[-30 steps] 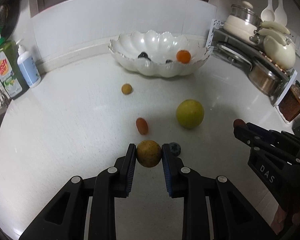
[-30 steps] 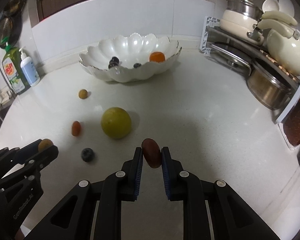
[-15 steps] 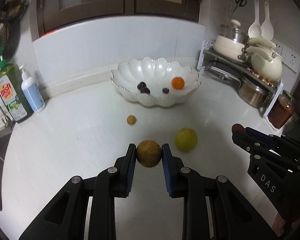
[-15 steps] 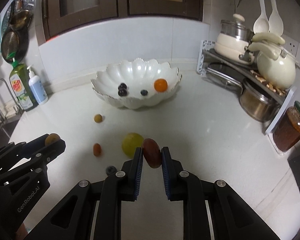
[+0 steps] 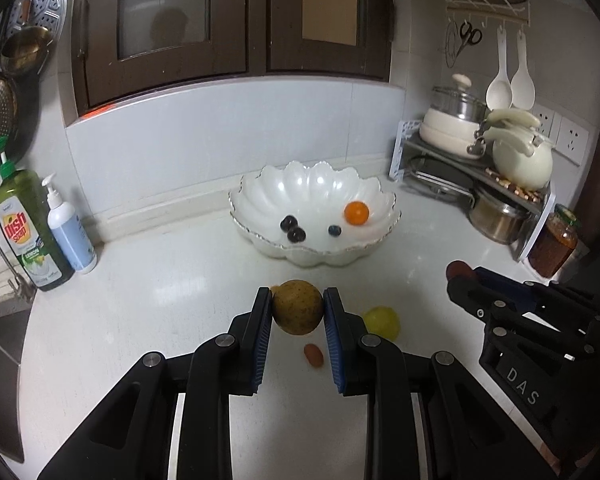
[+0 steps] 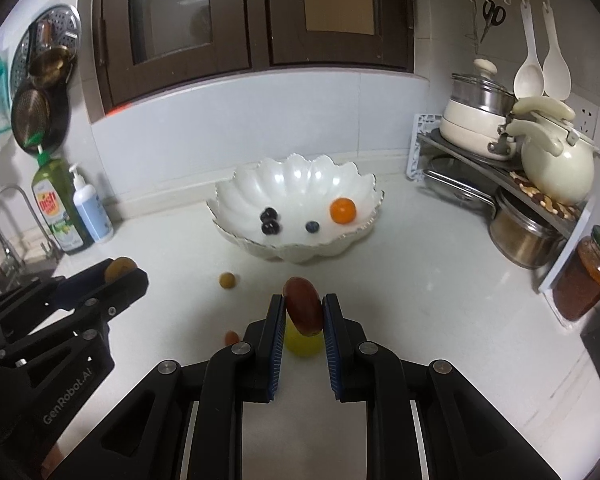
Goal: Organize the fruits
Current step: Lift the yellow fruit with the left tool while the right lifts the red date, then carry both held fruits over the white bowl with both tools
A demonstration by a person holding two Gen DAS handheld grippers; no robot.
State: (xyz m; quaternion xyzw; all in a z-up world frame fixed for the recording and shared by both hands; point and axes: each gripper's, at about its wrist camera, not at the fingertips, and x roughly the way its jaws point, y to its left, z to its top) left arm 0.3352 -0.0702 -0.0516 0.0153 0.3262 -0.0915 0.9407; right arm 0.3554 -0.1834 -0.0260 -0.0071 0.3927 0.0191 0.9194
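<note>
White worktop, fruit half sorted: the left gripper (image 5: pixel 297 312) clamps a speckled brown fruit (image 5: pixel 297 307), round with no clear long axis, held clear of the counter; the right gripper (image 6: pixel 303 312) pinches a dark red plum (image 6: pixel 303 306), long axis roughly upright, tilted slightly left. The scalloped bowl (image 6: pixel 236 196) ahead already holds an orange and dark berries; a yellow fruit (image 5: pixel 383 321) and two small ones remain on the worktop

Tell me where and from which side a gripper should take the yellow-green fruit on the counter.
Grip the yellow-green fruit across its widest middle, coming from above. It is round, rests free on the counter, and only the small orange-red fruit lies near.
</note>
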